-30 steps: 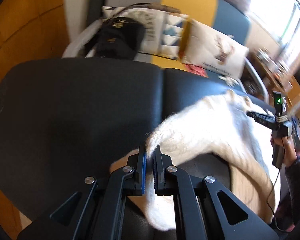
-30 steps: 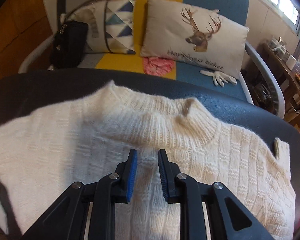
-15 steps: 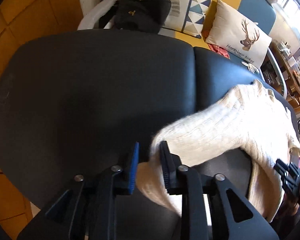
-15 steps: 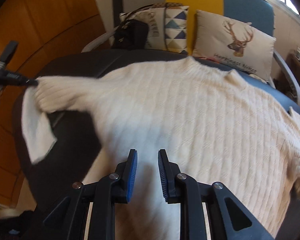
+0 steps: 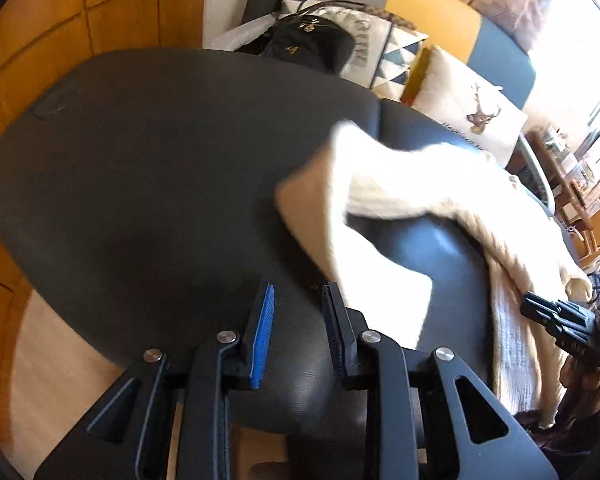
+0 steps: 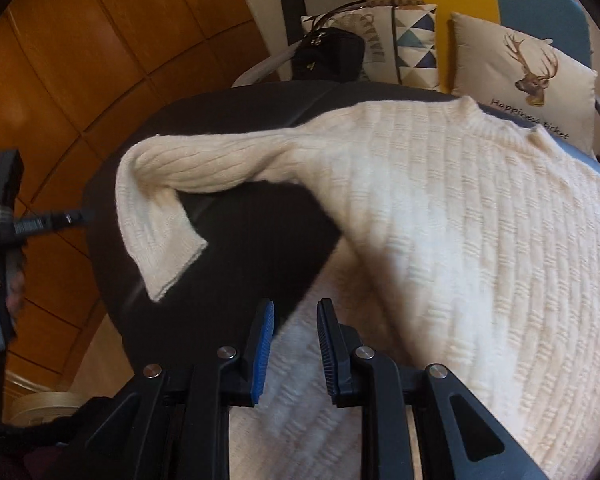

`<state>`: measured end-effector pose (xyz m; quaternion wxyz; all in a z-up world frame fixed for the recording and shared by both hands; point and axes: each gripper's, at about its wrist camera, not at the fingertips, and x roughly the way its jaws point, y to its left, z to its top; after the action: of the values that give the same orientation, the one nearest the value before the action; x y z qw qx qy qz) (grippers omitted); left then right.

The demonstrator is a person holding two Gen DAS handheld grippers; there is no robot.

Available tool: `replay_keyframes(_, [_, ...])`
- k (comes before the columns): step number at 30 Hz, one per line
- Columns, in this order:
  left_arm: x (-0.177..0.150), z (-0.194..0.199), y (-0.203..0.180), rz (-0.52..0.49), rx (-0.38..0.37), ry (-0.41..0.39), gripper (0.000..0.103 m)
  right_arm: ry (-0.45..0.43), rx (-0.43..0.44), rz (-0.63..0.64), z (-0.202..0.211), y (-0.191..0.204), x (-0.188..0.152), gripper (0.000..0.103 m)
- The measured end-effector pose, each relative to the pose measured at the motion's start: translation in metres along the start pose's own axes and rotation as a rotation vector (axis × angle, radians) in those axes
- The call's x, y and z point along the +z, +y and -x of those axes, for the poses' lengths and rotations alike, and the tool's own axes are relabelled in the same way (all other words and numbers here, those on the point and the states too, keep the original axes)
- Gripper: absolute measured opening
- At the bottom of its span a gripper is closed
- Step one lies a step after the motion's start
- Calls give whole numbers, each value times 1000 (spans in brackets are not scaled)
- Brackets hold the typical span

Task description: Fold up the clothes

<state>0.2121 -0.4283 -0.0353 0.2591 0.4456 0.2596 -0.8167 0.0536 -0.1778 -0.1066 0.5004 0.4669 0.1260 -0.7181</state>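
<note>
Cream sweater flat on black table, sleeve bent.

The sweater is a cream knitted cloth, ribbed and a little fuzzy. The worktop is covered with black leather-like material, smooth with a soft shine. The wall panels are glossy orange wood. Each gripper is matt black plastic with ridged blue pads and metal screws. The cushions are woven cloth.
</note>
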Motion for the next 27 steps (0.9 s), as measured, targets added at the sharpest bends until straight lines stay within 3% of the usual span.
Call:
replay_keyframes(6, [-7,-30,-10,95,-104,-3,27,30,-21,25,-7,12,-4,22])
replay_keyframes(8, [-4,-37,-11,102,-58,-24,27,31,-16,23,-7,12,-5,22])
replay_keyframes(12, [0,-53,-9,146,-83,15,27,-45,32,36,2,14,7,22])
replay_keyframes(15, [5,-64,-16,132,-80,13,27,-99,7,72,0,12,41,22])
replay_keyframes(16, [7,-64,-19,118,-68,-1,25,-105,-19,89,-5,10,55,25])
replay_keyframes(17, [8,-64,-23,104,-66,-9,9,-92,-35,106,-13,8,68,26])
replay_keyframes(20, [16,-53,-23,84,-172,-18,6,-17,-64,158,-46,2,102,26])
replay_keyframes(22, [27,-42,-21,91,-290,-25,5,40,-77,178,-68,-4,120,26])
replay_keyframes(24, [38,-28,-15,112,-414,-34,5,59,-101,153,-84,-15,137,26])
replay_keyframes(27, [54,-9,-5,120,-503,-66,5,108,-158,79,-111,-36,157,26])
